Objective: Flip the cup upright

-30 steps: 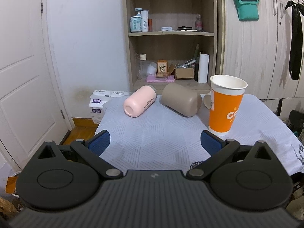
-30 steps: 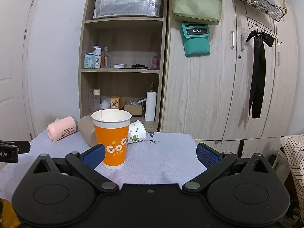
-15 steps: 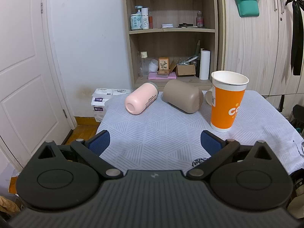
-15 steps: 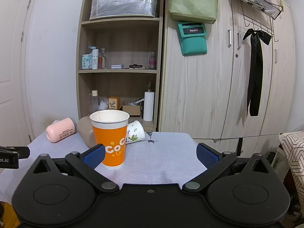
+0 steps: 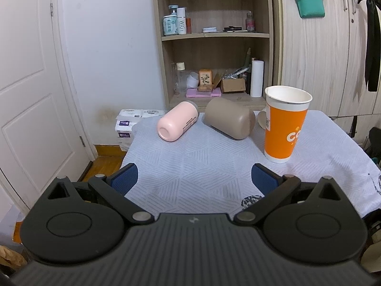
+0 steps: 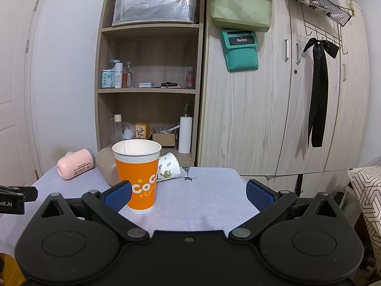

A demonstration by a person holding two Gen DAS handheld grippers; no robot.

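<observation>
An orange paper cup (image 5: 284,125) stands upright on the table; it also shows in the right wrist view (image 6: 139,176). A pink cup (image 5: 177,124) (image 6: 75,164) and a taupe cup (image 5: 229,118) (image 6: 107,165) lie on their sides behind it. A small white floral paper cup (image 6: 168,170) lies on its side behind the orange cup. My left gripper (image 5: 194,182) is open and empty over the table's near edge. My right gripper (image 6: 189,194) is open and empty, its left finger just in front of the orange cup.
The table has a pale patterned cloth (image 5: 197,162). A wooden shelf unit (image 6: 147,90) with bottles and boxes and a wardrobe (image 6: 273,95) stand behind it. A white door (image 5: 31,90) is to the left. The left gripper's body (image 6: 14,197) shows at the right view's left edge.
Both grippers stay open and empty. The left view has shifted a little, with the cups sitting lower in view. The right gripper has edged closer to the orange cup.
</observation>
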